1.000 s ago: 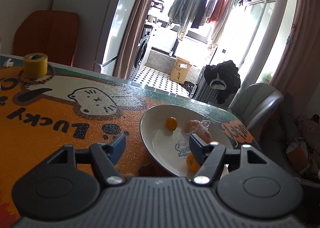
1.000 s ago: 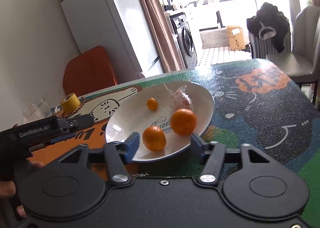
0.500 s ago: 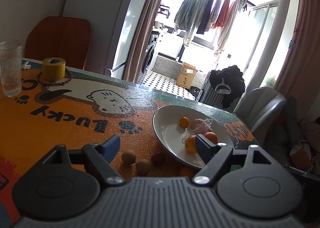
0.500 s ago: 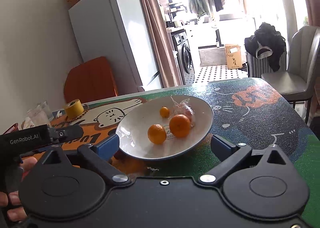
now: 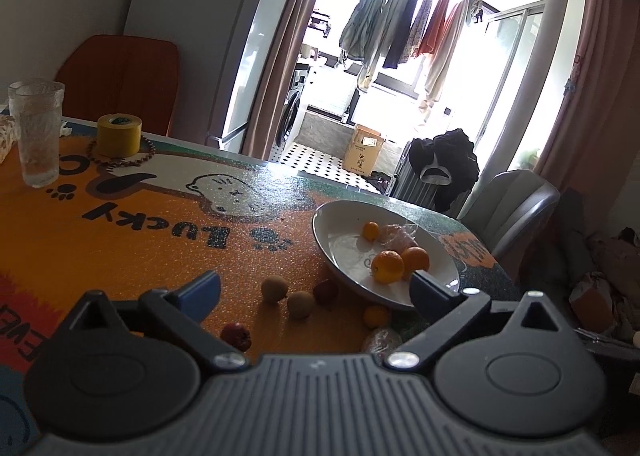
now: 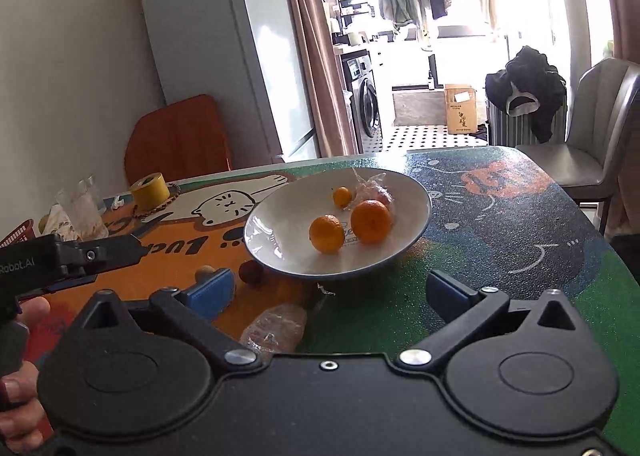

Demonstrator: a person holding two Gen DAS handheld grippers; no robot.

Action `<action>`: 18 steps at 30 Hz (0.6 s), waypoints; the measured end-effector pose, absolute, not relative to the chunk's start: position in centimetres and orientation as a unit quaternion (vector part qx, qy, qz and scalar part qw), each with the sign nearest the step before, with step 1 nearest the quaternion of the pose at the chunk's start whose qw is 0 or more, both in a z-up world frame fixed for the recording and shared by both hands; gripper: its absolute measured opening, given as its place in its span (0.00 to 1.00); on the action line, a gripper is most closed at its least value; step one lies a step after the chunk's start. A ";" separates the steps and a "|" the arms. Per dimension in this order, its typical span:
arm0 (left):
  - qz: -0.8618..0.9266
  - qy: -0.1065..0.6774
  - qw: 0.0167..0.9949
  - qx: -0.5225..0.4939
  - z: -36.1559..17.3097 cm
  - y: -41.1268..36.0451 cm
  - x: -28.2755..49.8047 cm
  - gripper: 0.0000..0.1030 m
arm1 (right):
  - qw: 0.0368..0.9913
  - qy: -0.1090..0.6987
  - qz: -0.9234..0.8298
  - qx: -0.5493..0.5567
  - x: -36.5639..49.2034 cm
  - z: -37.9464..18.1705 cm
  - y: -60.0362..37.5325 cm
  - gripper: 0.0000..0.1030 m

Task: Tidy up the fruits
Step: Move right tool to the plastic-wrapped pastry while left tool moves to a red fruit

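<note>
A white bowl [image 6: 276,232] [image 5: 336,232] holds two oranges [image 6: 371,221] [image 5: 387,266], a small kumquat [image 6: 342,196] and a plastic-wrapped fruit [image 6: 374,191]. Loose fruit lies on the mat in front of it: two brown longans [image 5: 274,288], a dark red fruit [image 5: 236,336], a small orange [image 5: 375,316] and a wrapped fruit [image 6: 276,326] [image 5: 380,339]. My left gripper [image 5: 314,292] is open and empty above the loose fruit. My right gripper [image 6: 330,292] is open and empty, just short of the bowl. The left gripper also shows in the right wrist view [image 6: 80,256].
A glass [image 5: 38,135], a yellow tape roll [image 5: 119,135] and a bead bracelet [image 5: 124,159] stand at the far left of the patterned table. An orange chair [image 5: 120,79] is behind, a grey chair [image 6: 592,127] at the right end.
Both grippers have pulled back and up from the bowl and opened wider. The loose fruit before the bowl has come into view.
</note>
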State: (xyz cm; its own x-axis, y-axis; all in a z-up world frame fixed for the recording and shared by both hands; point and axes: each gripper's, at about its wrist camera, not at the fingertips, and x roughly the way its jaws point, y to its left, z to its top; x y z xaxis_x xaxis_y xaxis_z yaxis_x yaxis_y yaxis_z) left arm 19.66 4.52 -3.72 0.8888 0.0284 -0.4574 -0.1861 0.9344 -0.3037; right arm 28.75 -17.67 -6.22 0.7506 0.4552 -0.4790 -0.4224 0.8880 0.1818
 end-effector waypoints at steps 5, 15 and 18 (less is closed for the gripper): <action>0.047 0.227 0.957 -0.172 -3.8 5.0 18.4 1.00 | 0.933 0.267 0.239 0.032 27.7 -6.4 -17.2 1.00; 0.059 0.243 0.952 -0.178 -4.7 6.6 16.8 1.00 | 0.928 0.274 0.250 0.024 26.2 -7.4 -16.1 0.98; 0.065 0.254 0.949 -0.174 -5.3 6.9 16.6 1.00 | 0.924 0.285 0.255 0.019 26.1 -7.8 -15.6 0.89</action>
